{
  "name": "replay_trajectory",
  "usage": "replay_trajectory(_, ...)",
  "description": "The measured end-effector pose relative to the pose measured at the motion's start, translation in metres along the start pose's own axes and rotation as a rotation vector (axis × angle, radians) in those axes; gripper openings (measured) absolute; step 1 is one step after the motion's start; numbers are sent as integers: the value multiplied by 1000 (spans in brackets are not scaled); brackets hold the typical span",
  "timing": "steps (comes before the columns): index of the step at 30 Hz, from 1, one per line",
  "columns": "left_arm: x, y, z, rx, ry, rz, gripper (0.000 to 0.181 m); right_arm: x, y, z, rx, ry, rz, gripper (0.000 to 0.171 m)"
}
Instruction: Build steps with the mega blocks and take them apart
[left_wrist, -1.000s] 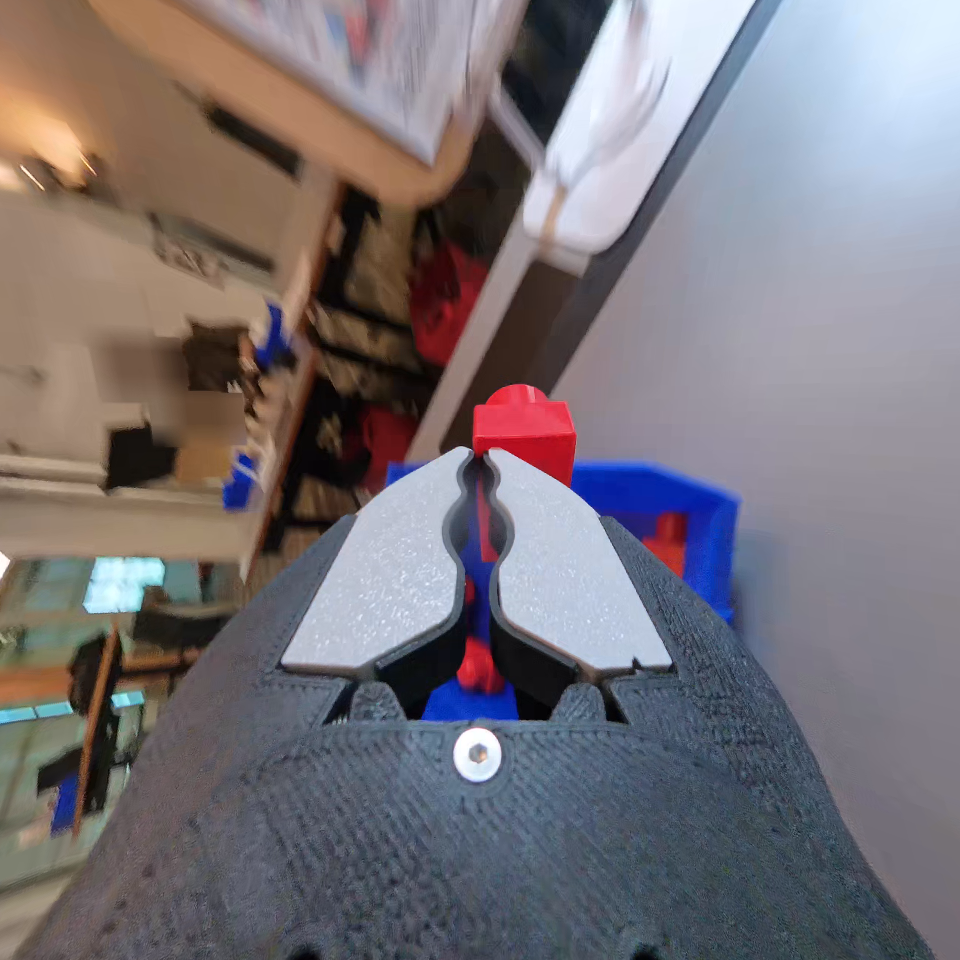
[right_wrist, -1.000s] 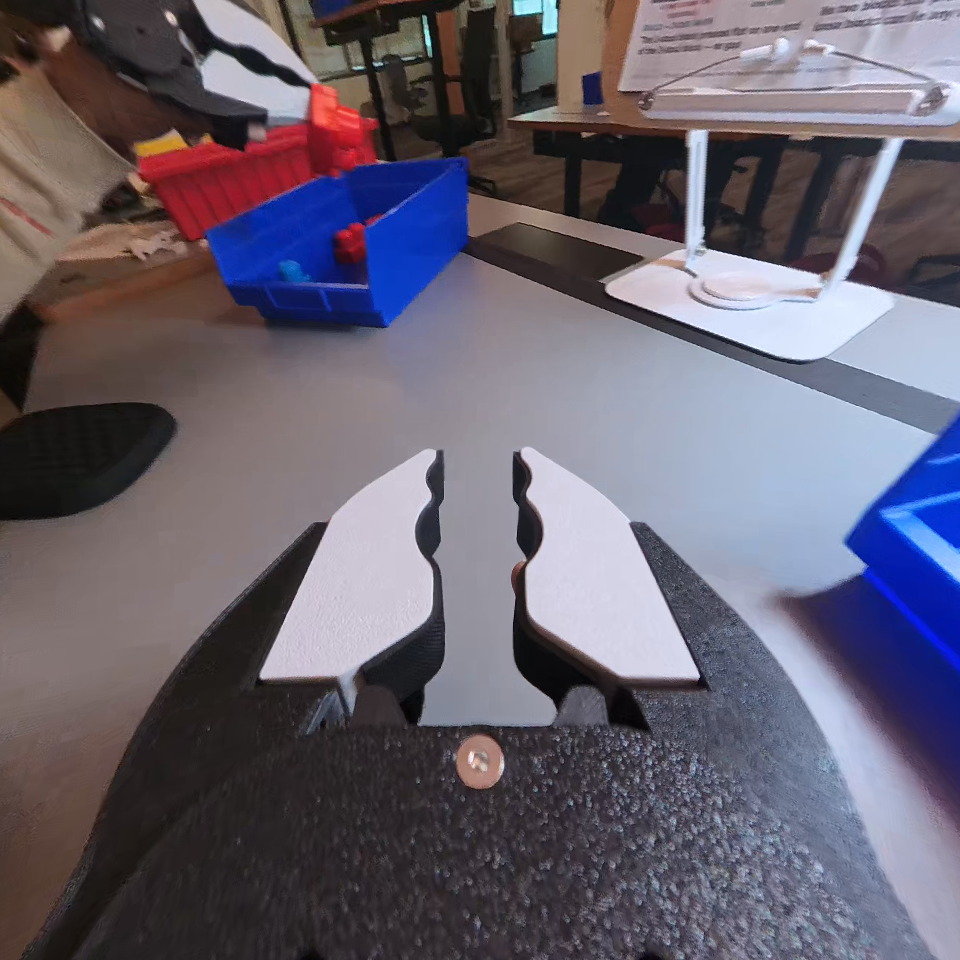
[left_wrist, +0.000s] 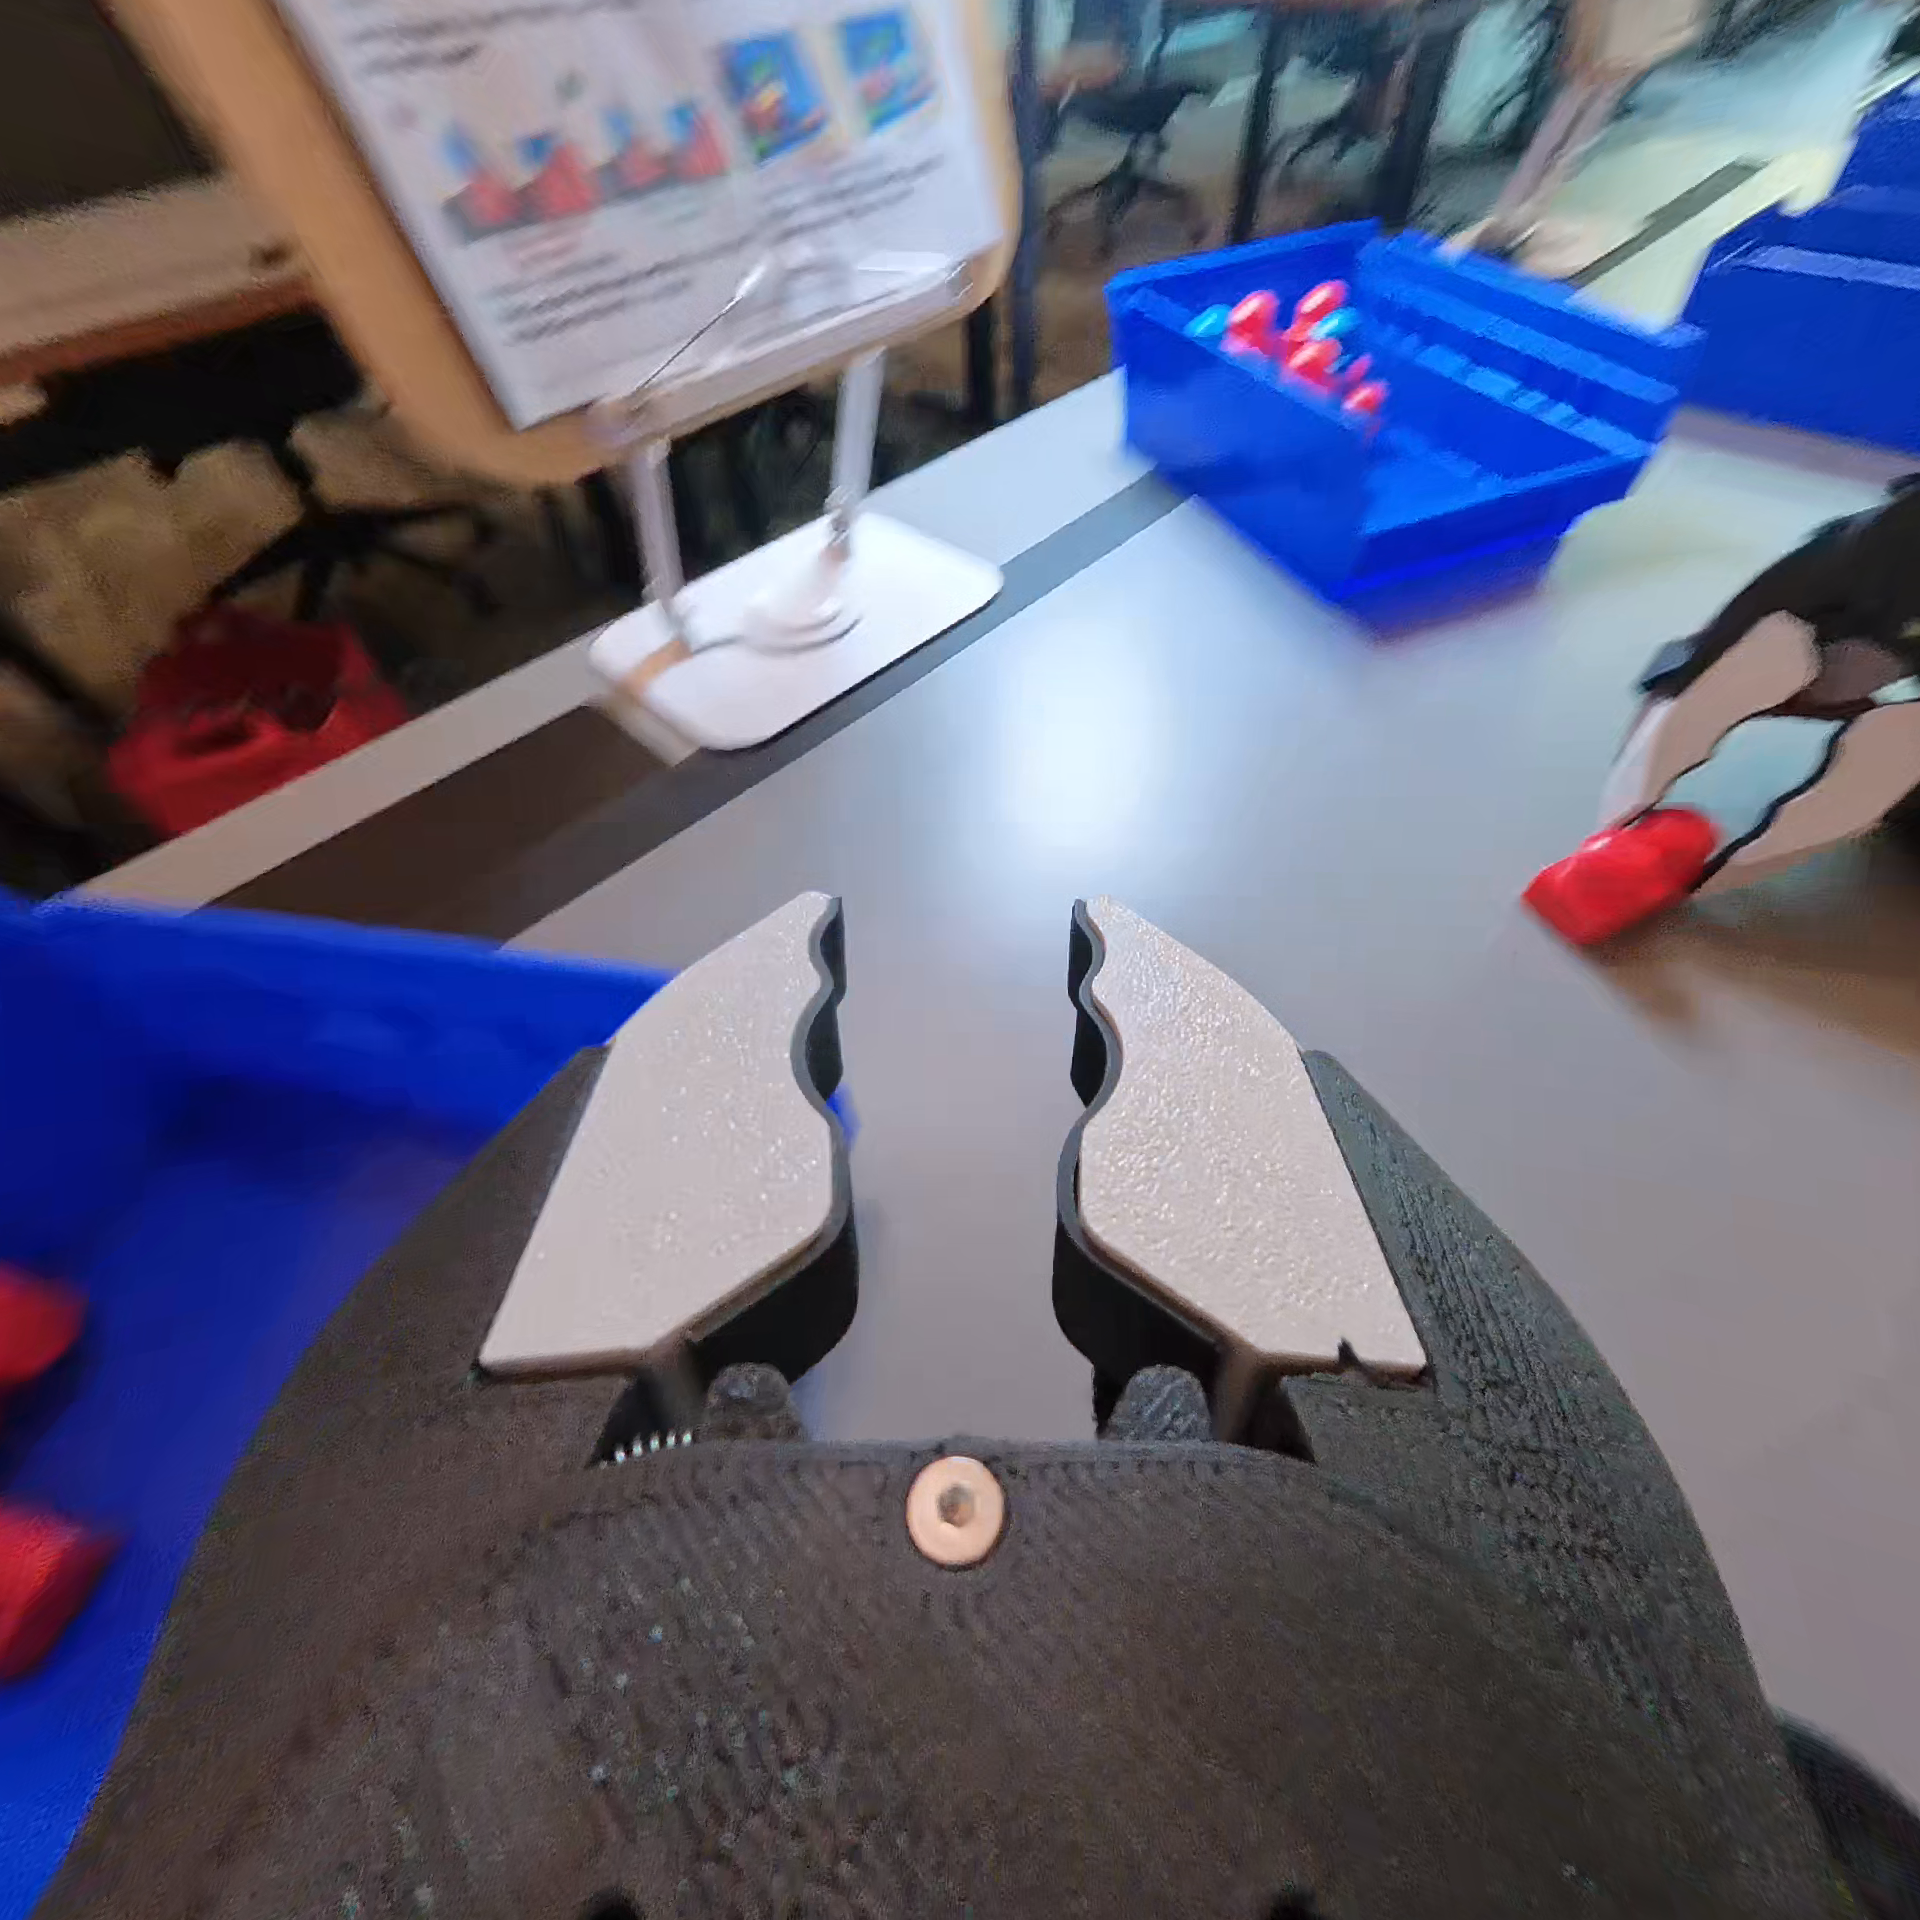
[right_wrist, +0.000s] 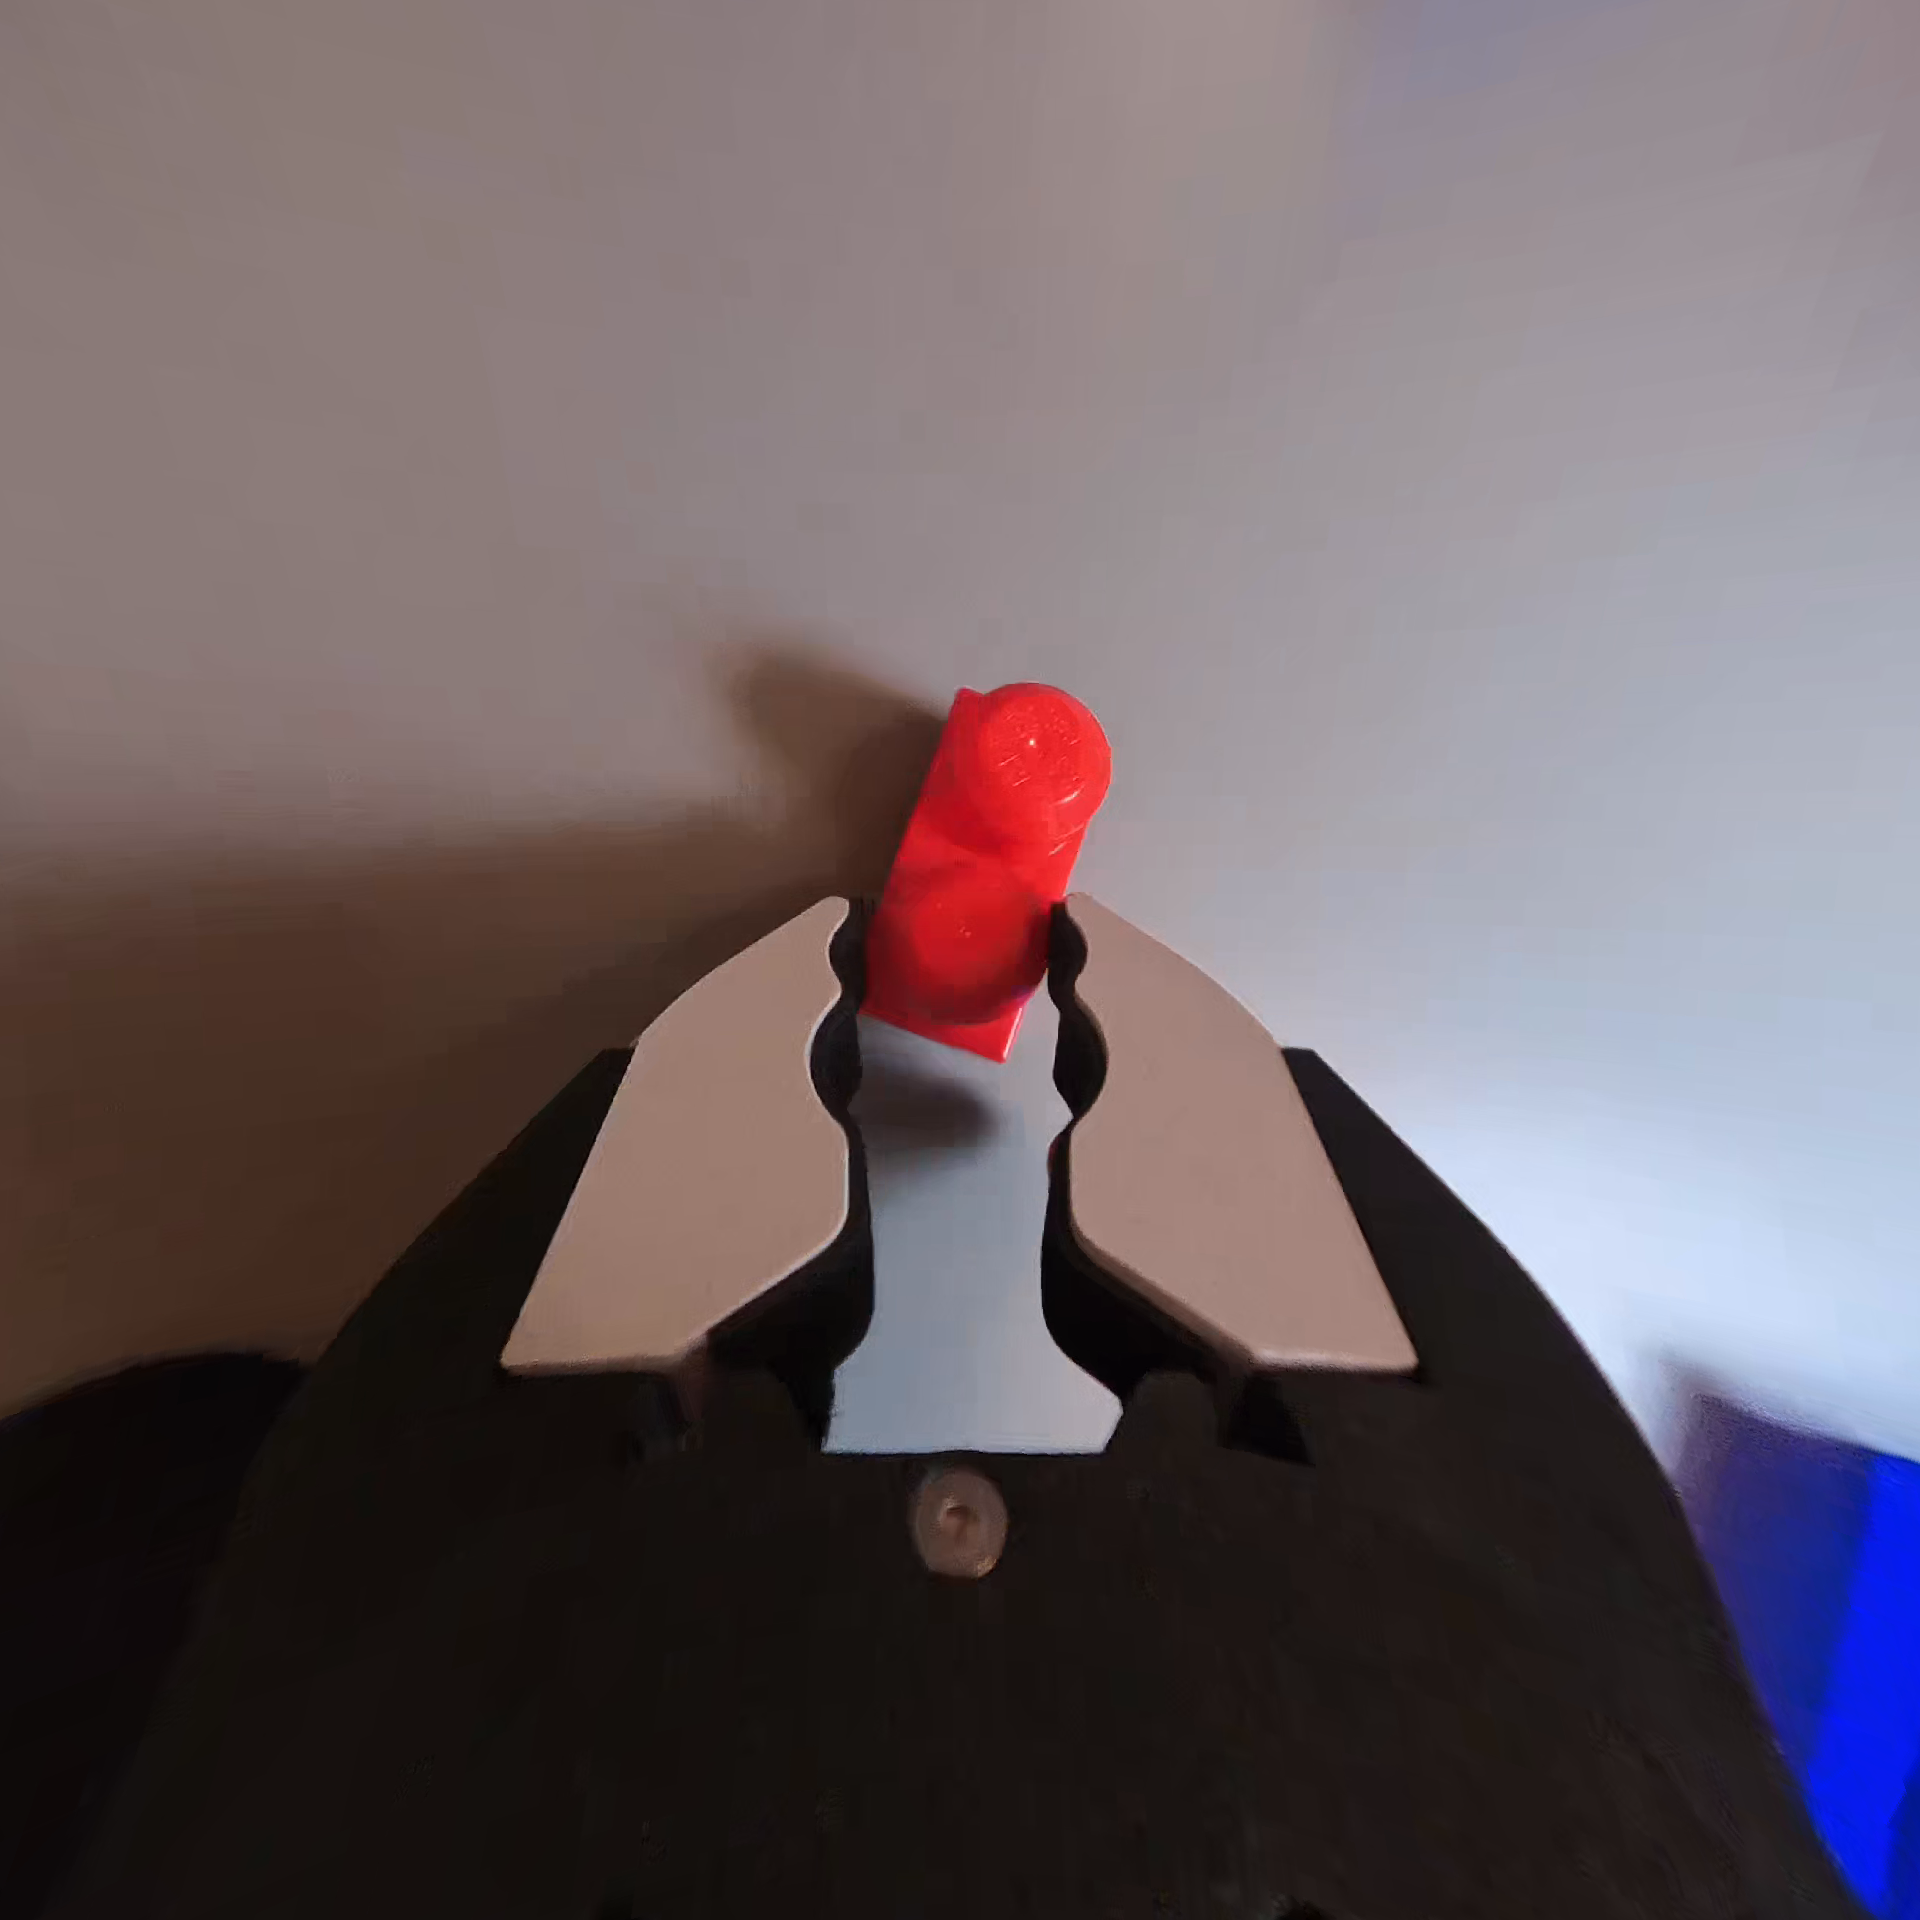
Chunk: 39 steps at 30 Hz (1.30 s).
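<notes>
At the far left of the left wrist view, a blue bin (left_wrist: 260, 1091) sits just beside the left tool (left_wrist: 954, 935), with blurred red blocks (left_wrist: 31, 1340) lying in it. That tool holds nothing, its jaws spread over bare table (left_wrist: 1195, 810). Farther back stands a white document stand (left_wrist: 800, 613), and to its right, at the far edge, a second blue bin (left_wrist: 1455, 520) holding red and blue pieces.

At the right, the right tool (right_wrist: 954, 920) is down at the table around a red two-stud block (right_wrist: 987, 883). Its fingertips (right_wrist: 1086, 935) flank the near stud and seem to touch the block's sides, but the block lies skewed between them, and I cannot tell whether the grip is firm.

The step looks like picking up or seating the first block. It would go best by squaring the tool to the block's long sides before squeezing, then lifting straight up. A skewed pinch could let the smooth plastic twist and slip.
</notes>
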<state>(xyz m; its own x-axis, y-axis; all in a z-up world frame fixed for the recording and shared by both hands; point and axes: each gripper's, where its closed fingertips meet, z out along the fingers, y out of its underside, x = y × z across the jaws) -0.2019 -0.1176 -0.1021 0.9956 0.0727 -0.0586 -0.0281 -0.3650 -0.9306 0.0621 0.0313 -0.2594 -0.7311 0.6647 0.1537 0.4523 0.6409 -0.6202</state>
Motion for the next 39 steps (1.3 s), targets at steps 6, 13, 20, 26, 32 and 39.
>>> replay_trajectory(6, -88, 59, -36, -428, -150, 6, 40, 29, -2, 0, 20, 166, 24, 46)
replay_trajectory(13, -101, 123, -36, -920, -42, 148, 42, 40, -18, -31, 141, 277, 60, 48)
replay_trajectory(20, -107, 164, -51, -1258, 65, 126, 46, 41, -15, -36, 170, 309, 79, 44)
replay_trajectory(26, -125, 136, -36, -1099, -62, 198, 30, 44, -17, -44, 223, 323, 108, 41)
replay_trajectory(32, -30, 47, -2, -773, 108, 360, 29, 33, -3, -28, 173, 190, 176, 50)
replay_trajectory(39, 130, 79, 60, -849, 554, 654, 29, 22, 2, -10, 106, 128, 193, 55)
